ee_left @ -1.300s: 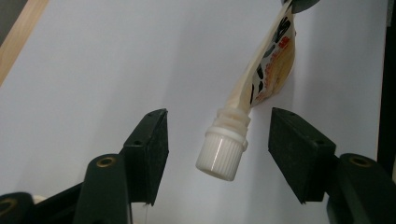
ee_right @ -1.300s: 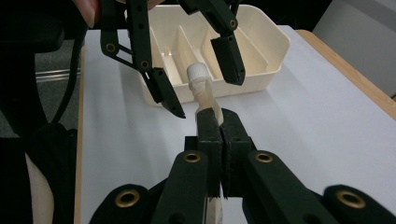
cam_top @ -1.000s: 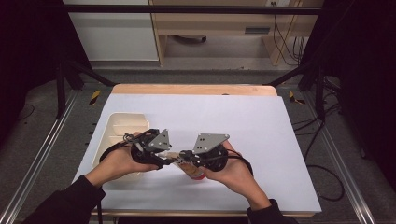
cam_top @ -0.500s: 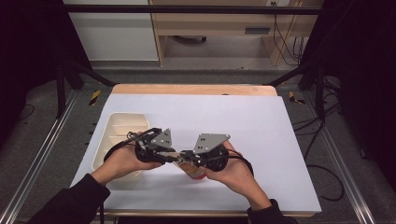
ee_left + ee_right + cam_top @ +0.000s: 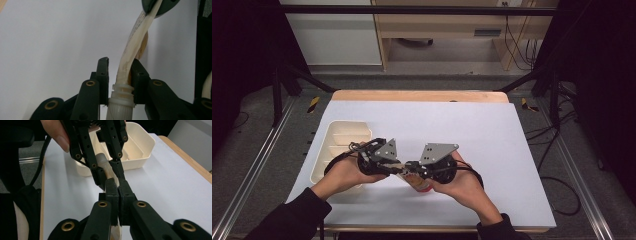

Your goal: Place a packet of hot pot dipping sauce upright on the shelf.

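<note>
A flattened cream tube (image 5: 130, 50), with a ribbed white neck (image 5: 121, 100), is being held above the desk (image 5: 492, 130) between the two tools, its long axis running from 9 to 3 o'clock in the high view. The neck end is being pointed toward 9 o'clock and is being clamped by the left tool (image 5: 396, 167), whose jaws are nearly closed around it. The flat tail is being pinched by the right tool (image 5: 117, 183), jaws pressed together. A cream divided tray (image 5: 343, 137) is being left at 9 o'clock, beside the left hand (image 5: 344, 175).
</note>
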`<action>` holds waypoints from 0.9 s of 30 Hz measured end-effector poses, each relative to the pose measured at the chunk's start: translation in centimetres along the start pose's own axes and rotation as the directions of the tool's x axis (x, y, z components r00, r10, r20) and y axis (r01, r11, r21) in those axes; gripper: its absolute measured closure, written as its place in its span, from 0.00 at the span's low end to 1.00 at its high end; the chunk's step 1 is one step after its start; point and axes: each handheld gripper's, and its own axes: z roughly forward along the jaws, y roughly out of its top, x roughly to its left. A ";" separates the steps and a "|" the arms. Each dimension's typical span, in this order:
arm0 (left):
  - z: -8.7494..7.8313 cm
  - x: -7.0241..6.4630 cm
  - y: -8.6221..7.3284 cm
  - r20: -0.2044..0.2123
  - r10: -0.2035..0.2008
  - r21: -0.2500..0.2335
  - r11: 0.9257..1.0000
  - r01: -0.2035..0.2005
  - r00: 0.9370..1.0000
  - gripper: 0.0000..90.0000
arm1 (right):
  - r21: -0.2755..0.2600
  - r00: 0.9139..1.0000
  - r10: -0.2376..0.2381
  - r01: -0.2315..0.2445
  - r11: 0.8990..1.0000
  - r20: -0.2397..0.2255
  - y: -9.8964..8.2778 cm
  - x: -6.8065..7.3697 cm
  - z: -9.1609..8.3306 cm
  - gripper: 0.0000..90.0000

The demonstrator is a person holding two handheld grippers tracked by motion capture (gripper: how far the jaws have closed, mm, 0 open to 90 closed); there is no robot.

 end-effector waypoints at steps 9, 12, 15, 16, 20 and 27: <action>0.0 0.2 -0.3 -0.007 -0.005 0.013 1.000 0.005 1.000 0.81 | -0.004 0.999 0.025 -0.025 1.000 0.046 -0.3 -0.2 -0.4 0.77; 0.0 0.2 -0.2 -0.009 -0.002 0.017 1.000 0.002 1.000 0.81 | -0.002 0.996 0.048 -0.048 0.999 0.077 -0.6 -0.3 -0.5 0.58; 0.1 0.2 -0.1 -0.012 0.000 0.018 1.000 0.000 1.000 0.81 | -0.007 0.990 0.080 -0.079 0.997 0.114 -1.2 -0.3 -0.6 0.45; 0.1 0.2 -0.1 -0.012 0.000 0.019 1.000 0.000 1.000 0.81 | 0.007 0.982 0.084 -0.086 0.996 0.169 -1.6 -0.2 -0.7 0.36; 0.1 0.4 0.0 -0.017 -0.002 0.023 1.000 0.002 1.000 0.81 | 0.028 0.969 0.096 -0.105 0.994 0.226 -2.2 -0.3 -1.1 0.26; 0.2 0.2 0.2 -0.022 -0.002 0.026 1.000 0.003 1.000 0.81 | 0.094 0.916 0.133 -0.181 0.979 0.378 -5.1 -1.4 -1.9 0.12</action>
